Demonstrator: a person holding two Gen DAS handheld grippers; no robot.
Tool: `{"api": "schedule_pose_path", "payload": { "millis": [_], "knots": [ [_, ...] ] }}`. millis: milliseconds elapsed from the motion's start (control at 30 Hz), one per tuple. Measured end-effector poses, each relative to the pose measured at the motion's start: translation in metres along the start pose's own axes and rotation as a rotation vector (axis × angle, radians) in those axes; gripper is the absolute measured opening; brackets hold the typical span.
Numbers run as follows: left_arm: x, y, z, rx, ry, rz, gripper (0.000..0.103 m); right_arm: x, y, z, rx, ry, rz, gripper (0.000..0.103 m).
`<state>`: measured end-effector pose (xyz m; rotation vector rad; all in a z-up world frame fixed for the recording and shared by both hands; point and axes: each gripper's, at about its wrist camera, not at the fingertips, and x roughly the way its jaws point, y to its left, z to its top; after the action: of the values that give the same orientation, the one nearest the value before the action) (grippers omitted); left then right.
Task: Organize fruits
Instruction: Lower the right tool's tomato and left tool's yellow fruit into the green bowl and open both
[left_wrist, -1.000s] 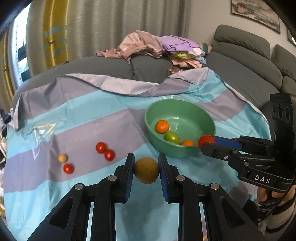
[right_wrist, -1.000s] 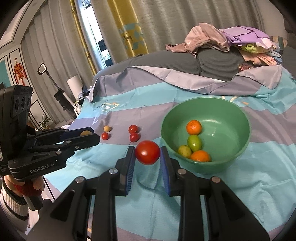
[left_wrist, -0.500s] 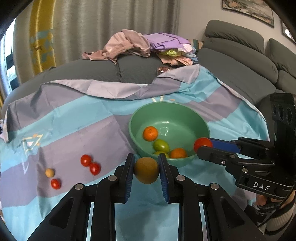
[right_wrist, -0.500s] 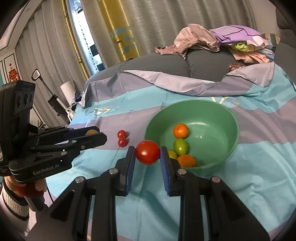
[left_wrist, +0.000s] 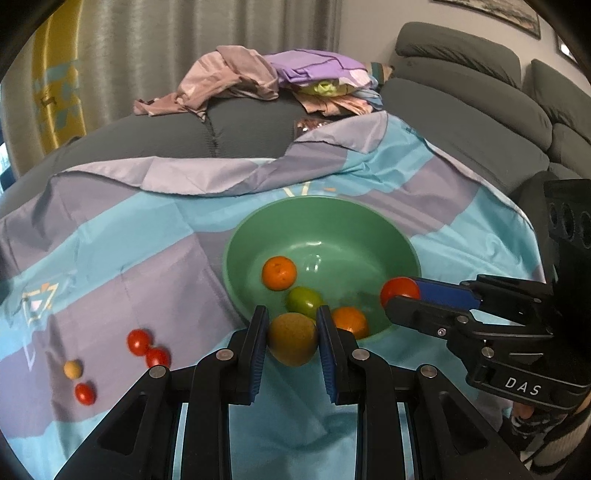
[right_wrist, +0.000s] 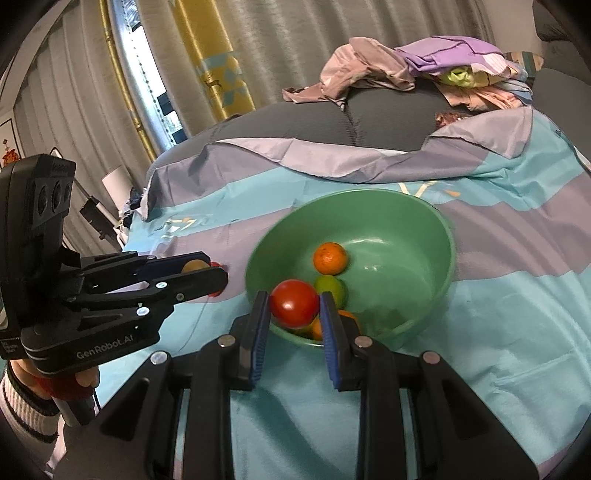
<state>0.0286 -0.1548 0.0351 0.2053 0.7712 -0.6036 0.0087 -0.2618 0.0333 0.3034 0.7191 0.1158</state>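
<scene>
Striped cloth covers the sofa, bowl (left_wrist: 402, 240) on it. My left gripper (left_wrist: 291, 341) clamps a brown fruit (left_wrist: 292, 343) at the near rim; my right gripper (right_wrist: 294, 312) clamps a tomato (right_wrist: 294, 303) over the rim. Delivery step. Next: clear the rim, then release both.

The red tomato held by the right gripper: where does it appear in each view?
Left wrist view: red tomato at right, at the bowl's right rim.
Right wrist view: red tomato at lower centre, between the blue pads.
Shared landmark: green bowl.
</scene>
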Motion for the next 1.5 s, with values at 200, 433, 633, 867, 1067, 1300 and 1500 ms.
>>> {"api": "schedule_pose_path", "payload": {
  "millis": [200,433,633,867,1067,1300,1500],
  "knots": [
    [0.016,-0.003,0.006,0.017,0.014,-0.005,0.026,0.004,-0.009,0.002,0.008,0.003,-0.015,0.028],
    [0.031,-0.004,0.010,0.027,0.032,-0.008,0.026,0.013,-0.016,0.004,0.011,0.008,-0.020,0.028],
    [0.044,-0.005,0.016,0.036,0.044,-0.006,0.026,0.020,-0.021,0.008,0.006,0.013,-0.030,0.028],
    [0.058,-0.005,0.020,0.049,0.063,0.002,0.026,0.028,-0.024,0.015,-0.011,0.018,-0.056,0.028],
    [0.066,-0.005,0.023,0.064,0.075,0.007,0.026,0.034,-0.028,0.018,-0.009,0.023,-0.060,0.028],
    [0.078,-0.005,0.024,0.068,0.109,0.011,0.026,0.043,-0.032,0.022,-0.010,0.048,-0.080,0.028],
    [0.085,-0.006,0.025,0.067,0.133,0.018,0.026,0.048,-0.034,0.024,-0.007,0.064,-0.093,0.028]
  ]
}}
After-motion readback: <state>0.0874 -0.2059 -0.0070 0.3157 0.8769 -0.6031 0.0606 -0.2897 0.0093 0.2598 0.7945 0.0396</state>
